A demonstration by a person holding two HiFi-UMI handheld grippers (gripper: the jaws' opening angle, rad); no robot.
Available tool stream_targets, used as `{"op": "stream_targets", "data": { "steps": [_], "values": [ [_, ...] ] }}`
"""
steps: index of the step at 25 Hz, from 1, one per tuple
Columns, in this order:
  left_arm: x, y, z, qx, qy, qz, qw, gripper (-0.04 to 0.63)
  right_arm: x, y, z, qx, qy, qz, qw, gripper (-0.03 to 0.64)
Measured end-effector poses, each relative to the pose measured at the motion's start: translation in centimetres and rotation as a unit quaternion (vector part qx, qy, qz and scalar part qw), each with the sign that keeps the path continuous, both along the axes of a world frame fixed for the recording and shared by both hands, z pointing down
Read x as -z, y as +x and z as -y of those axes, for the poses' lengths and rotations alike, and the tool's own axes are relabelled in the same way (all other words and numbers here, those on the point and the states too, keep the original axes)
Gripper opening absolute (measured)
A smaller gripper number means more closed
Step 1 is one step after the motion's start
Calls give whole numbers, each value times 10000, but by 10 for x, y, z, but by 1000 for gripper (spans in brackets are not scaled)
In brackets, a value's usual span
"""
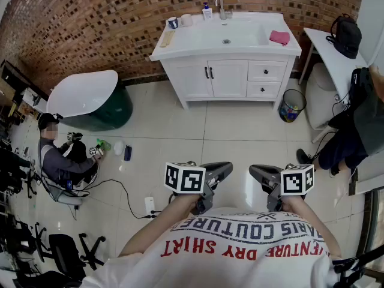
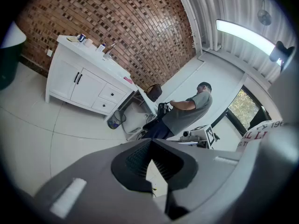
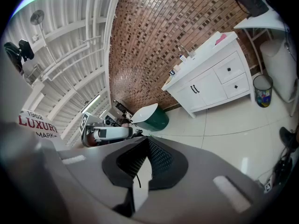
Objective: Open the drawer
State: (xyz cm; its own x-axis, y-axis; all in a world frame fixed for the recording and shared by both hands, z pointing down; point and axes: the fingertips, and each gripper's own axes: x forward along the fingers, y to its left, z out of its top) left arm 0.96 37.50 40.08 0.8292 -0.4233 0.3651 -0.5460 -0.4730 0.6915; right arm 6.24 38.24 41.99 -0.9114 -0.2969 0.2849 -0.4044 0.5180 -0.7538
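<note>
Head view: I'm holding left gripper and right gripper near chest, both pressed together, empty, as drawer is sitting shut at 12 o'clock, well apart.
Left gripper view: window showing at 3 o'clock, absent from head view.
Right gripper view: drawer knobs showing at 2 o'clock, clearer.

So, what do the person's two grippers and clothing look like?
The left gripper and the right gripper are grey with dark ribbed pads inside. Each carries a white cube with black square markers. The person wears a white T-shirt with red and dark lettering.
</note>
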Motion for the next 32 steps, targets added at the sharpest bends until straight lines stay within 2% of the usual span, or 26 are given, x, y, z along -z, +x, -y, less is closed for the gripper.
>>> {"op": "stream_targets", "data": {
  "steps": [5,8,12,17,21,24,28,32],
  "values": [
    [-11,22,-2,-31,-234,-252,9994,-17,-8,21,11,-119,-104,103,9998,6],
    [-15,22,9,36,-274,-342,9990,-17,-12,21,19,-71,-146,103,9998,6],
    [-16,13,34,117,-245,-389,9989,-17,-19,12,35,46,-180,-7,9998,6],
    [-32,10,86,15,-368,-480,9982,-17,-35,9,80,-62,-324,-53,9994,6],
    [-40,8,150,-132,-535,-481,9973,-17,-44,11,137,-241,-567,-112,9980,6],
    [-51,-8,219,-132,-556,-352,9977,-17,-56,1,199,-396,-705,-173,9966,6],
    [-60,-41,329,-220,-625,-223,9976,-17,-70,-37,301,-425,-826,-268,9953,6],
    [-66,-72,423,-327,-575,108,9978,-17,-78,-71,386,-351,-968,-331,9941,6]
  ]
}}
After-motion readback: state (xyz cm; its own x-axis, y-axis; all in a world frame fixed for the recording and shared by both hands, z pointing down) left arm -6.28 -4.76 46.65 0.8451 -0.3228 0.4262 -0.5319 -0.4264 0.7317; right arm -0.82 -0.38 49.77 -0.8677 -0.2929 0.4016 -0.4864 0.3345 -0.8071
